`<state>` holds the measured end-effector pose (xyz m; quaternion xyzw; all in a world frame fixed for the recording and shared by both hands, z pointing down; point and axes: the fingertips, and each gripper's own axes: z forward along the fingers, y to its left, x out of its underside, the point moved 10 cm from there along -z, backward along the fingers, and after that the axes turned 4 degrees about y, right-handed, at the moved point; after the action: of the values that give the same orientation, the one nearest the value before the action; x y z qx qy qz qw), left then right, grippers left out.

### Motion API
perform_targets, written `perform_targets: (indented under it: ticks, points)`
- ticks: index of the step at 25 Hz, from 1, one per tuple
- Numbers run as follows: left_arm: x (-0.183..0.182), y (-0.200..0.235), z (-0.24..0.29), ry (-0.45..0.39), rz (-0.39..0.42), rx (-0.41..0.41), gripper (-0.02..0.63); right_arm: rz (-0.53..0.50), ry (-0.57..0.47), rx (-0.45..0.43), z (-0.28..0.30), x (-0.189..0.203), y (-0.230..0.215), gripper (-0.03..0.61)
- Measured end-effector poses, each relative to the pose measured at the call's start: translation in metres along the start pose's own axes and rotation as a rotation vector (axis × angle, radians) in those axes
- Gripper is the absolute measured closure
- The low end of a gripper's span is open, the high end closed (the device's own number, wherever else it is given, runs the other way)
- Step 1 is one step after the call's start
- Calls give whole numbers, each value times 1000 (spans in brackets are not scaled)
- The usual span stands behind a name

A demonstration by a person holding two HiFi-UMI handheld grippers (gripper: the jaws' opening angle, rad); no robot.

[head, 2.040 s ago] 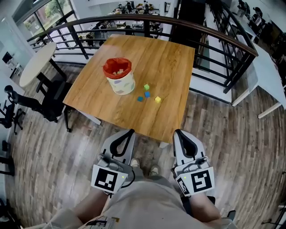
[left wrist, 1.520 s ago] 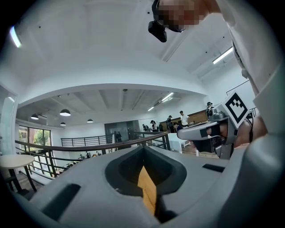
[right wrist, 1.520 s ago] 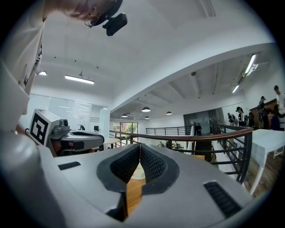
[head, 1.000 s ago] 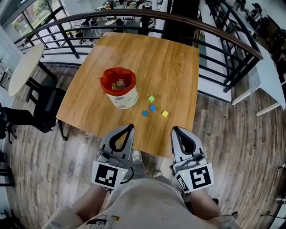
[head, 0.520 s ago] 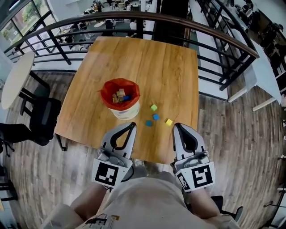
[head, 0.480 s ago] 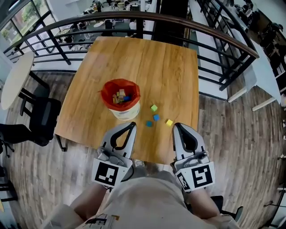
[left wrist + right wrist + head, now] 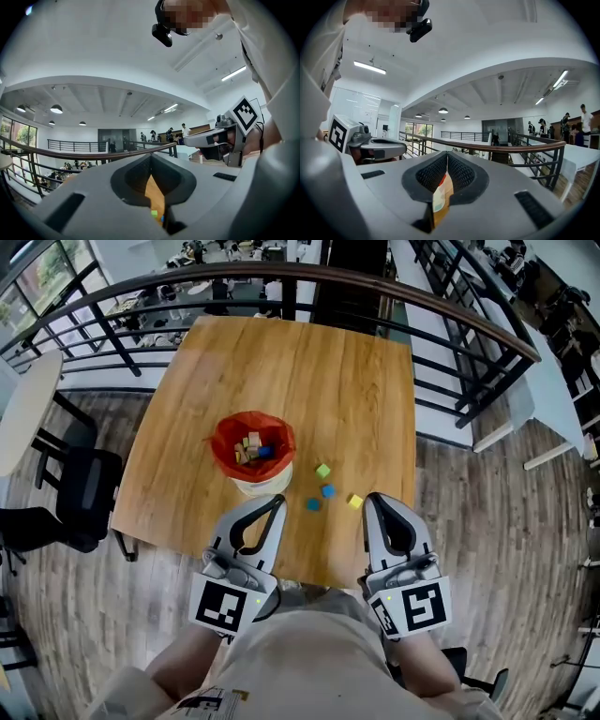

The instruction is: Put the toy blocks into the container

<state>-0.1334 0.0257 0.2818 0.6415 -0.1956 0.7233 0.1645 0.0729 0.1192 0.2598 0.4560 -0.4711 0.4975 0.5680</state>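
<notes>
We hold both grippers level, their tips just over the near edge of the wooden table (image 7: 356,381). The left gripper (image 7: 273,506) has its jaws together at the tips with nothing between them, and the right gripper (image 7: 373,502) is likewise closed and empty. The container (image 7: 259,486), lined with a red bag (image 7: 223,435) and already holding several blocks, stands just ahead of the left jaws. Four blocks lie loose ahead of the jaws, between the two grippers. The green block (image 7: 322,471) is farthest ahead, then the blue block (image 7: 327,490). The teal block (image 7: 312,504) lies near the left jaws on their right. The yellow block (image 7: 354,502) lies just beside the right tips on their left. The left gripper view shows the green block (image 7: 153,213) through the slit under its closed tips; the right gripper view shows the container (image 7: 439,197) the same way
</notes>
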Motion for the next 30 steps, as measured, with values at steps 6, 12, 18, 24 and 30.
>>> perform_targets:
  ticks: [6, 12, 18, 24, 30]
  points:
    - [-3, -5, 8, -8, -1, 1, 601, -2, -5, 2, -1, -3, -9, 558]
    - [-8, -22, 11, -4, -9, -30, 603, 9, -12, -41, -5, -4, -22, 558]
    - [-8, -34, 17, 19, -10, -47, 602, 18, -13, -79, -1, -2, -33, 558]
    - [-6, -41, 20, 32, -19, -67, 603, 37, 0, -71, -5, 7, -43, 557]
    - [-5, -35, 30, 39, -16, -92, 602, 38, 22, -75, 3, 13, -52, 555]
